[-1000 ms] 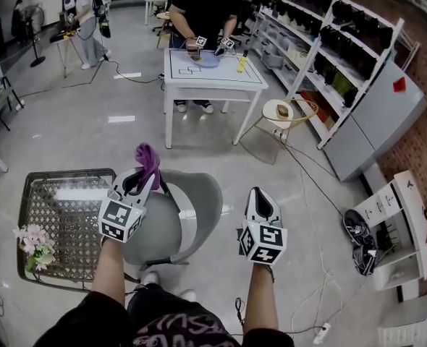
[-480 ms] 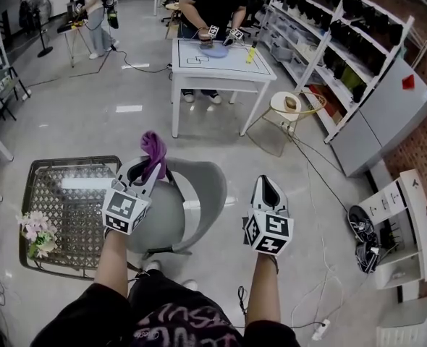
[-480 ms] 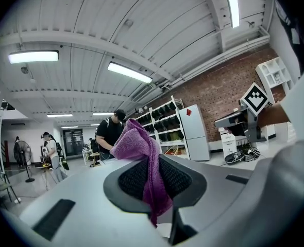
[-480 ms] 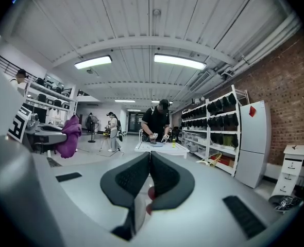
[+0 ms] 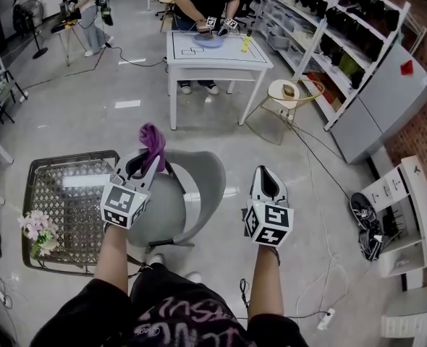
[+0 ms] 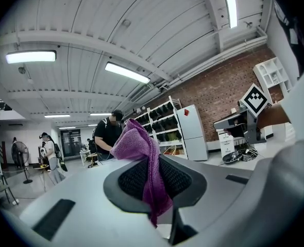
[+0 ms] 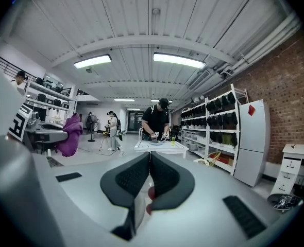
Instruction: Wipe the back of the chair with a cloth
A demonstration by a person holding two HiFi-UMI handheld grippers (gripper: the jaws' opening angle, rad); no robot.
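Grips purple cloth (image 6: 136,143) in left hand-held gripper (image 6: 154,176), near back of grey chair (image 5: 199,186). Holds right hand-held gripper (image 7: 149,175) pressed together, empty. Shows grey chair in head view only, not in gripper views.

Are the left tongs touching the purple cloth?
Touching. The left gripper view shows the purple cloth pinched in the left tongs, hanging down between both pads.

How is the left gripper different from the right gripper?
The left gripper is shut on a purple cloth; the right gripper is shut on nothing. The left gripper hangs over the grey chair; the right gripper is beside it, over floor. Both are black and white.
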